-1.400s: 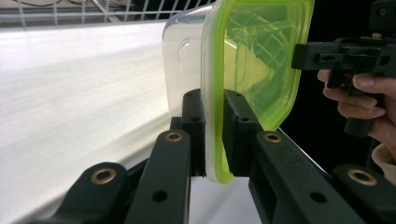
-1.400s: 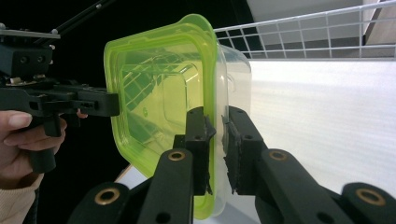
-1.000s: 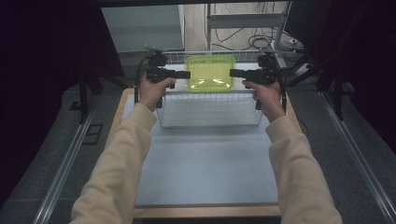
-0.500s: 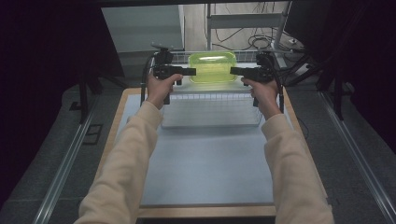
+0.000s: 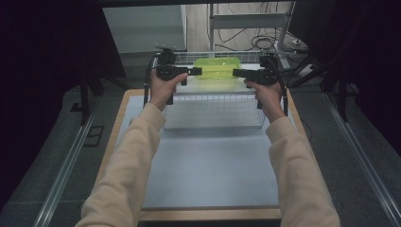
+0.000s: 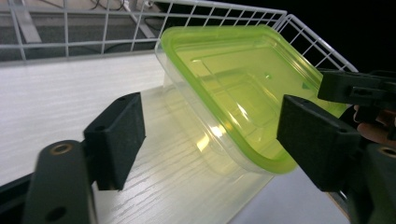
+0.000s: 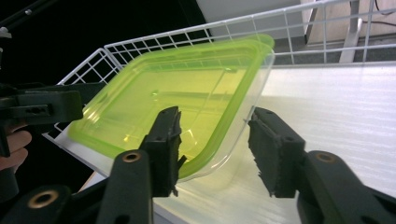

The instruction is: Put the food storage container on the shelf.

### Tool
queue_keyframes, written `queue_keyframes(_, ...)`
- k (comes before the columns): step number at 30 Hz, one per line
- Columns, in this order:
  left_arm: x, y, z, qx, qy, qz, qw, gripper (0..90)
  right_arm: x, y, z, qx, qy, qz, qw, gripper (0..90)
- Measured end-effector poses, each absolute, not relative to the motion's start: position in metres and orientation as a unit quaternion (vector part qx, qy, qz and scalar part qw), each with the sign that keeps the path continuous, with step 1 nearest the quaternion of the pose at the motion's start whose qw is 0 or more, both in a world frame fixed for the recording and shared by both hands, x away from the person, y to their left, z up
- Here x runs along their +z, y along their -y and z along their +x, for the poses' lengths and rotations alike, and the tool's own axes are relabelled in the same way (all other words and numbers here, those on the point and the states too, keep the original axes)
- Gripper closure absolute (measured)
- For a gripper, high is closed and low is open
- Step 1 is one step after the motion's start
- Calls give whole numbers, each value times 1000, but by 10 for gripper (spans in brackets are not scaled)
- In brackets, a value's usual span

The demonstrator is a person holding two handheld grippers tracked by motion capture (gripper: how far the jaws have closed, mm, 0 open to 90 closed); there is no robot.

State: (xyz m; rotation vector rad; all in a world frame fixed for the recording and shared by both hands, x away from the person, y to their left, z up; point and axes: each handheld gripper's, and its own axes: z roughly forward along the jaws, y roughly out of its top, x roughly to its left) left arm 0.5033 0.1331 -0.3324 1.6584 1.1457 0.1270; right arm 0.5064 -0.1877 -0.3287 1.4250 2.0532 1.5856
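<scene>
A clear plastic container with a yellow-green lid (image 5: 216, 68) rests on a white wood-grain shelf (image 6: 70, 93) at the far end of the table. My left gripper (image 5: 196, 71) points at its left end and my right gripper (image 5: 235, 72) at its right end. In the left gripper view the jaws of the left gripper (image 6: 212, 130) have just been opening and stand wide, with the container's (image 6: 233, 84) end between them. In the right gripper view the right gripper (image 7: 217, 135) has just been opening too, with a corner of the container (image 7: 187, 93) between its pads, clear of the right pad.
A white wire rail (image 6: 107, 42) runs around the shelf's back and sides. Under the shelf a wire rack front (image 5: 213, 111) stands on the pale mat (image 5: 213, 165) that covers the wooden table. Cables and a metal frame (image 5: 246, 21) lie beyond.
The container went from in front of the shelf, gripped at both ends, up and away onto the shelf. Both grippers have since opened off it; the hands stay beside it.
</scene>
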Motion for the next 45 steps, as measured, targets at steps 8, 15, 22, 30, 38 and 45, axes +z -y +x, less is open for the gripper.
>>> queue_keyframes(8, -322, -144, 484, 88, -456, 708, 532, 186, -320, 193, 494, 526, -706, 461, 116, 343)
queue_keyframes(15, -322, -142, 474, 83, -446, 712, 536, 185, -322, 198, 496, 505, -702, 489, 116, 177)
queue_keyframes(22, -321, -152, 450, 93, -428, 719, 540, 187, -318, 210, 484, 522, -687, 488, 136, 140)
queue_keyframes(30, -348, -160, 379, 108, -391, 744, 532, 191, -336, 226, 406, 564, -712, 400, 119, 165)
queue_keyframes(38, -401, -168, 320, 93, -380, 759, 520, 189, -391, 240, 347, 547, -745, 366, 110, 172)
queue_keyframes(45, -434, -175, 297, 67, -390, 757, 520, 191, -423, 240, 333, 531, -758, 365, 103, 175)
